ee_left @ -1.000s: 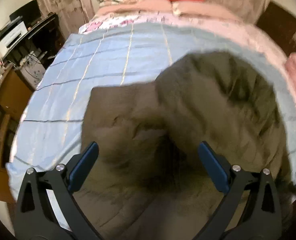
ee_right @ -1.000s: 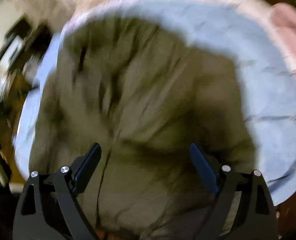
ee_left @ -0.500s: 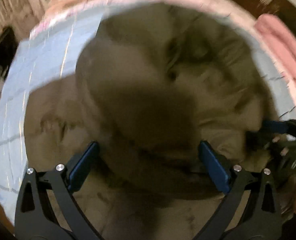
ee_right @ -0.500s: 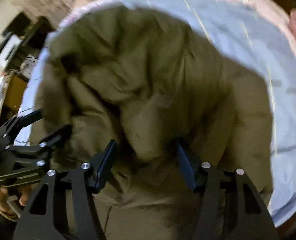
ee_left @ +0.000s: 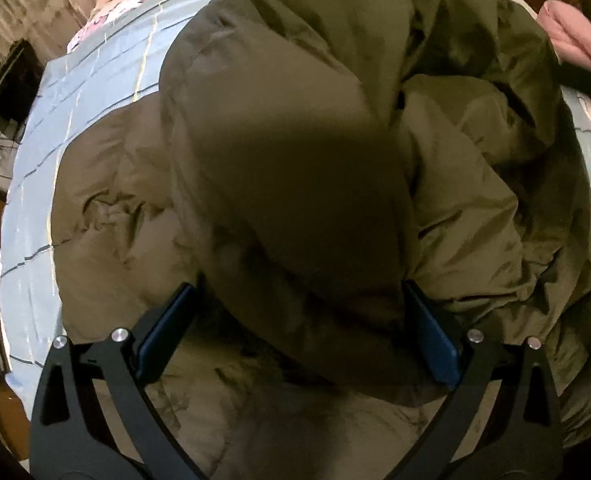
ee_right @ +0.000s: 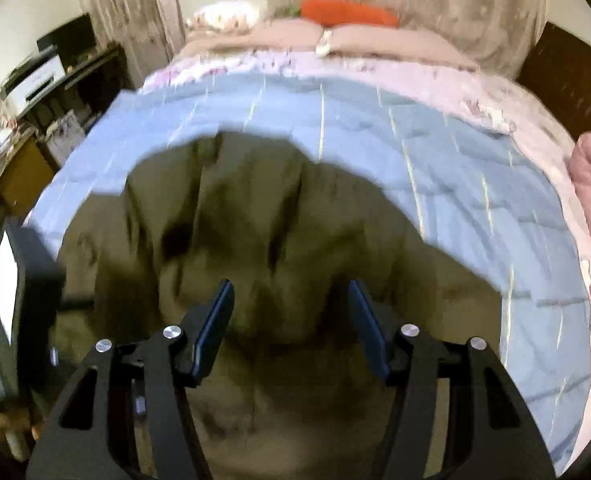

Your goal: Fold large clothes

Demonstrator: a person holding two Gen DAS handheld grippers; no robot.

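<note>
A blue checked blanket (ee_right: 435, 152) covers the bed, with an orange pillow (ee_right: 349, 12) at its head and curtains (ee_right: 475, 4) behind it

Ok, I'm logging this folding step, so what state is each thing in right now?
olive jacket: bunched and rumpled on the bed, not folded flat.
jacket fold: raised between the left fingers.
left gripper: wide open around that fold.
right gripper: open over the jacket, nothing visibly clamped.
blue quilt: spread flat under the jacket.
curtains: drawn.
</note>
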